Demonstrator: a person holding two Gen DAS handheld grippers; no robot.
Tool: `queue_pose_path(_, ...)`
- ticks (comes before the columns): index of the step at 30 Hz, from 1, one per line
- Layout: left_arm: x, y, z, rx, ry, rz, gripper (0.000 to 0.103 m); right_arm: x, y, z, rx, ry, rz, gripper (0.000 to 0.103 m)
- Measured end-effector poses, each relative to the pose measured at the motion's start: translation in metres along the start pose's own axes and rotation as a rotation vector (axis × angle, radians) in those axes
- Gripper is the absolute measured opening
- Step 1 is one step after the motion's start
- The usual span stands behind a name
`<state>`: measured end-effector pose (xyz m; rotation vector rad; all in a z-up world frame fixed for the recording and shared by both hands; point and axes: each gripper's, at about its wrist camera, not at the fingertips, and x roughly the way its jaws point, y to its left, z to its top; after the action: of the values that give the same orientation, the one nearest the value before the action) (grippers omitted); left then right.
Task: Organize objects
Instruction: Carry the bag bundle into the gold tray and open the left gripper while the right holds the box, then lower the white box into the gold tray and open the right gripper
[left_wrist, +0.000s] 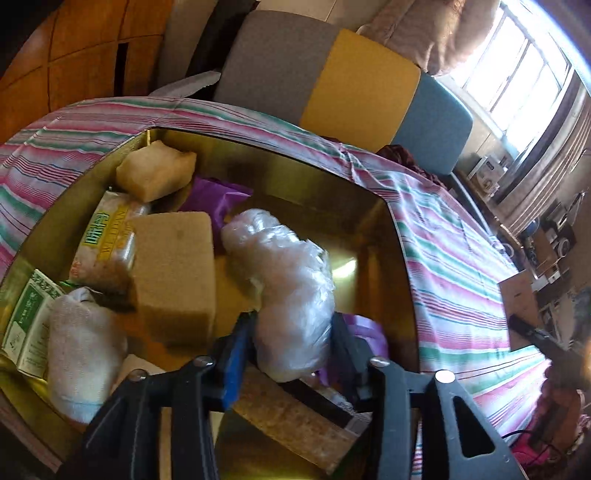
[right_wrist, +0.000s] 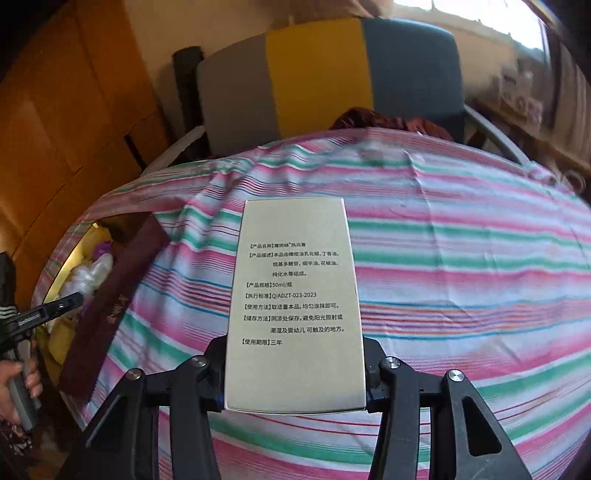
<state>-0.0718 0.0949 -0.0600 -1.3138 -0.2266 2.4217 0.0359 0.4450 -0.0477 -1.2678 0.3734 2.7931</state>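
My right jaws (right_wrist: 295, 373) pinch a pale printed box (right_wrist: 293, 295) by its sides, above the striped cloth (right_wrist: 461, 258) covering the surface. My left jaws (left_wrist: 291, 347) stand spread around a crumpled clear plastic bag (left_wrist: 284, 280) in the gold-lined box (left_wrist: 369, 229), beside a tan sponge block (left_wrist: 173, 273) and white towel roll (left_wrist: 81, 354). Beyond stands a grey, yellow and blue chair back (right_wrist: 325, 77), with wooden panelling (right_wrist: 66, 118) and a bright window (left_wrist: 517, 70) farther off

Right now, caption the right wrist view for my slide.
Right gripper holds a pale printed carton above the pink-and-green striped cloth.
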Motion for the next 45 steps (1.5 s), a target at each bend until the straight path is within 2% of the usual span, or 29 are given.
queue_pose_path(3, 0.000, 0.002, -0.003, 0.011, 0.005, 0.037, 0.057, -0.003, 0.024, 0.006, -0.017, -0.002, 0.043, 0.050)
queue_pose_path(11, -0.028, 0.002, -0.012, 0.053, -0.085, 0.036, 0.058, 0.014, 0.115, 0.026, -0.130, 0.007, 0.147, 0.050)
queue_pose_path(15, -0.046, 0.008, -0.016, 0.051, -0.125, -0.011, 0.058, 0.037, 0.158, 0.040, -0.177, 0.024, 0.188, 0.050)
queue_pose_path(17, -0.051, 0.011, -0.017, 0.045, -0.126, -0.037, 0.058, 0.048, 0.176, 0.047, -0.198, 0.031, 0.189, 0.050)
queue_pose_path(20, -0.057, 0.018, -0.019, 0.032, -0.131, -0.036, 0.058, 0.065, 0.204, 0.055, -0.219, 0.043, 0.184, 0.050)
queue_pose_path(26, -0.063, 0.032, -0.018, 0.001, -0.129, 0.023, 0.058, 0.101, 0.238, 0.057, -0.246, 0.099, 0.086, 0.050)
queue_pose_path(30, -0.066, 0.045, -0.014, -0.044, -0.124, 0.046, 0.058, 0.124, 0.243, 0.052, -0.269, 0.147, -0.005, 0.050)
queue_pose_path(32, -0.067, 0.048, -0.012, -0.061, -0.120, 0.055, 0.058, 0.132, 0.244, 0.049, -0.272, 0.167, -0.023, 0.050)
queue_pose_path(39, -0.072, 0.059, -0.008, -0.096, -0.129, 0.086, 0.058, 0.141, 0.249, 0.047, -0.288, 0.171, -0.075, 0.051)
queue_pose_path(45, -0.072, 0.057, -0.008, -0.089, -0.135, 0.192, 0.058, 0.123, 0.254, 0.041, -0.319, 0.115, -0.094, 0.061)
